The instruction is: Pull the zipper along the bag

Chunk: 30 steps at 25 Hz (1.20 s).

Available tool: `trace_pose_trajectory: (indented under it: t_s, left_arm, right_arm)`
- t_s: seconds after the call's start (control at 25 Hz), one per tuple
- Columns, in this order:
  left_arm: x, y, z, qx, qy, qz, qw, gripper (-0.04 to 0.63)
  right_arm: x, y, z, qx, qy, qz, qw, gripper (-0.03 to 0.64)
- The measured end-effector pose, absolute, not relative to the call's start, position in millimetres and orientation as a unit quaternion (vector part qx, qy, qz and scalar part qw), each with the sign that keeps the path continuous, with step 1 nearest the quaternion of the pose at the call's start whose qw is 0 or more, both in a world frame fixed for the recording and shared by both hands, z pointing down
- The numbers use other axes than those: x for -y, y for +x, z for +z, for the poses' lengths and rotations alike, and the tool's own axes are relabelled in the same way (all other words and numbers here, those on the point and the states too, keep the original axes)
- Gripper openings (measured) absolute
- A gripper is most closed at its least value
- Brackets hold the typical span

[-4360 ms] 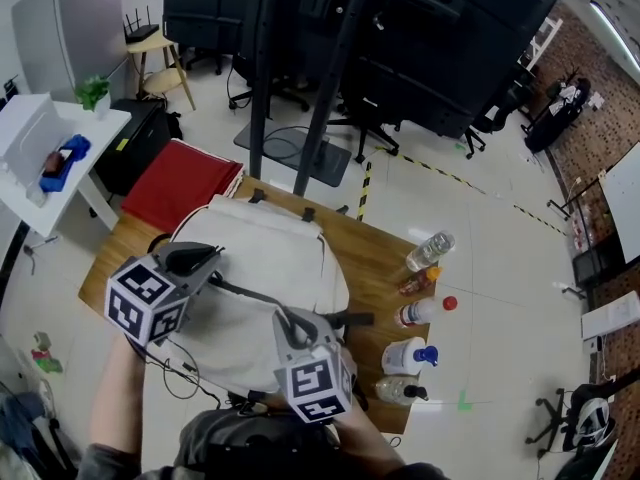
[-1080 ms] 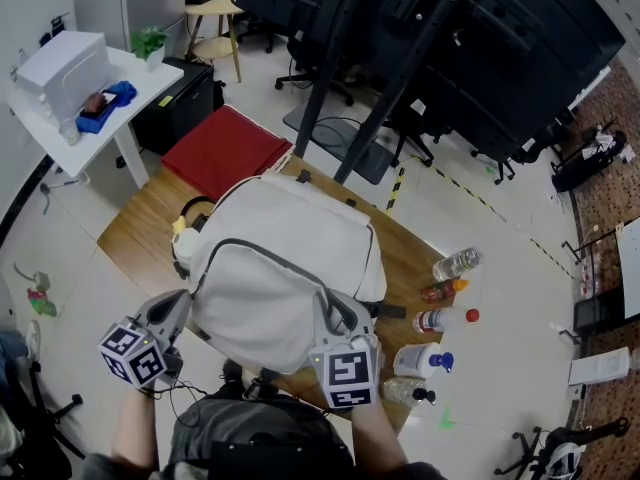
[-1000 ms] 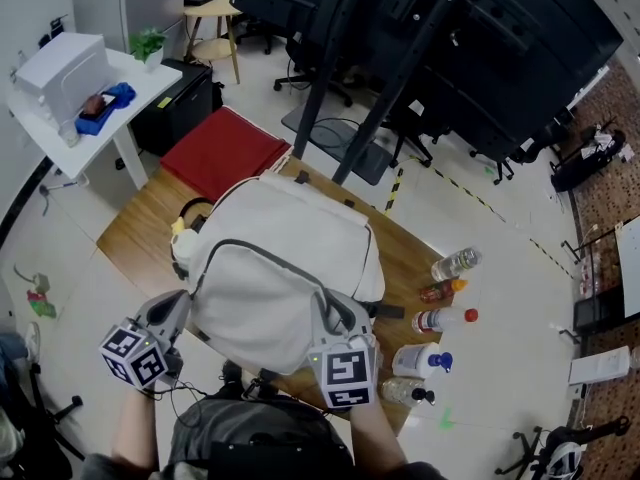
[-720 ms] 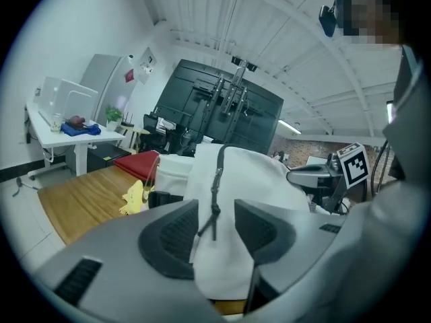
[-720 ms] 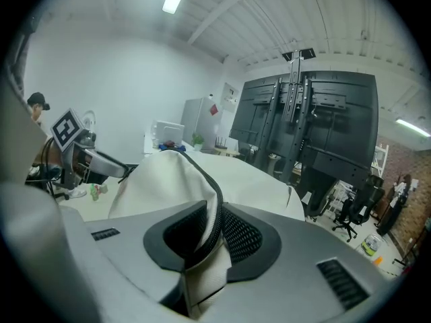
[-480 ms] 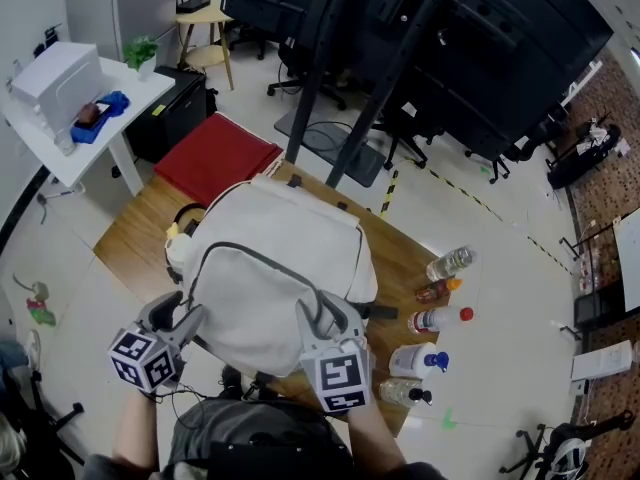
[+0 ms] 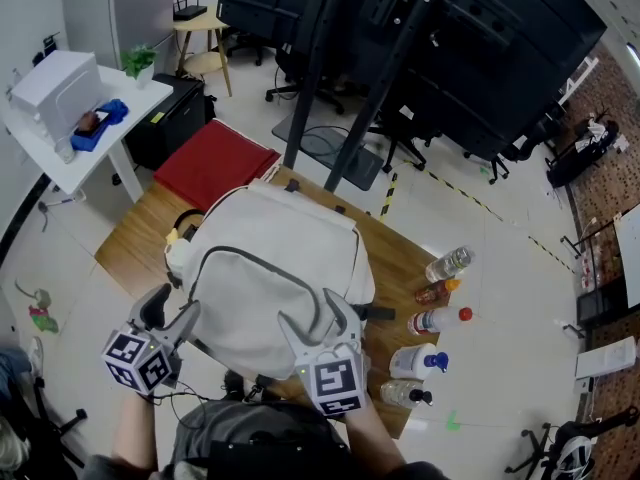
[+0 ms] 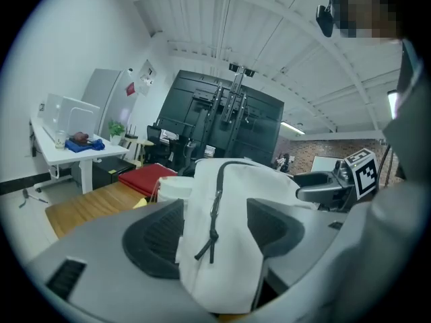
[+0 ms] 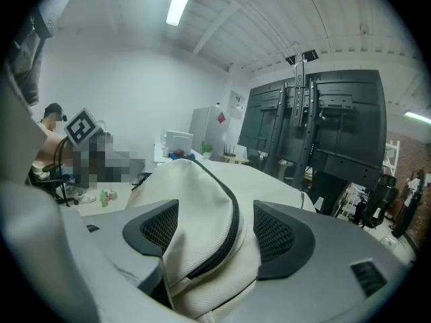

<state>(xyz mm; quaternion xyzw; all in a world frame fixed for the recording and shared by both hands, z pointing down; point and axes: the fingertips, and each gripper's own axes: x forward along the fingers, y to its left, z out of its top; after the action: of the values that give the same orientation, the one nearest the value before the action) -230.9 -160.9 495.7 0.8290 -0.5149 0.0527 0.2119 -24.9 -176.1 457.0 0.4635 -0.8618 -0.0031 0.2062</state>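
Our jaws have just opened and stand released: left gripper (image 7: pixel 176 303) flanks the zipper pull (image 8: pixel 204 246), right gripper (image 7: pixel 310 310) flanks the bag (image 7: pixel 270 268) (nothing gripped). Closing off-centre may pinch fabric.

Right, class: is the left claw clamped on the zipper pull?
No: the left claw, just opened, stands wide around the loose zipper pull.

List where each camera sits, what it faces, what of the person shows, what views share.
Head view: on the person's head, facing steeply down at the white backpack on the wooden table; both forearms, left tool, right tool show.
Left gripper view: on the left tool, facing along its open jaws at the zipper pull; right tool at right.
Right gripper view: on the right tool, open jaws flanking the zipper; left tool's marker cube at left.
Shared: the backpack, between both tools' jaws, which have just been opening.
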Motion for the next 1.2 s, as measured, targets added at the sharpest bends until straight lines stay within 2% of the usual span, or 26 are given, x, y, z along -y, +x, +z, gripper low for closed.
trace_pose_trajectory:
  t_s: [0.32,0.44,0.52,0.64,0.68,0.84,0.92,1.2]
  left_arm:
    - [172,-216,416,0.525,0.839,0.000,0.142,0.325]
    - [171,-209,376,0.531,0.838,-0.048,0.116,0.294]
    - [169,-206,357,0.537,0.835,-0.066,0.098,0.288]
    - [168,-199,346,0.547,0.833,-0.059,0.064,0.257]
    - [168,-195,346,0.547,0.834,-0.050,0.055,0.228]
    - [170,-181,351,0.538,0.840,-0.037,0.058,0.208]
    - [171,-175,354,0.535,0.842,-0.037,0.060,0.151]
    - [167,-149,362,0.496,0.865,-0.016,0.068,0.067]
  right_arm:
    - [179,0,404,0.847,0.501,-0.061,0.168,0.342]
    - [174,7,371,0.837,0.520,-0.105,0.136,0.302]
    - [174,12,362,0.835,0.529,-0.101,0.113,0.250]
    - [177,21,361,0.830,0.541,-0.095,0.096,0.189]
    - [177,24,361,0.828,0.546,-0.095,0.088,0.154]
    - [180,31,362,0.823,0.557,-0.090,0.074,0.089]
    - [181,33,365,0.818,0.561,-0.097,0.078,0.012]
    - [181,32,369,0.826,0.550,-0.098,0.073,0.011]
